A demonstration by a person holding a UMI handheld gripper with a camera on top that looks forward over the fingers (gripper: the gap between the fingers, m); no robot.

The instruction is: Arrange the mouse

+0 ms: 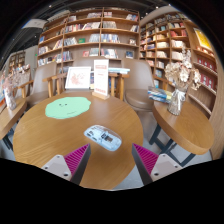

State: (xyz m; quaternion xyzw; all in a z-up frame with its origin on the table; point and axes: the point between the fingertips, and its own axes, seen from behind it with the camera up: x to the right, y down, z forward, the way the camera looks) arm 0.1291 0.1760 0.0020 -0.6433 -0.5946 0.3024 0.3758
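Note:
A pale white-grey mouse (102, 137) lies on the round wooden table (60, 135), just ahead of my fingers and slightly left of their midline. A light green oval mouse mat (68, 107) lies farther back on the same table, left of the mouse. My gripper (112, 160) is open and empty, with its magenta pads (74, 158) wide apart and only bare table between them. The mouse sits beyond the fingertips, not between them.
A white sign stand (100, 76) and a white card (78, 77) stand at the table's far edge. Wooden chairs ring the table. Another table (185, 115) with small items stands to the right. Bookshelves (95, 35) line the back walls.

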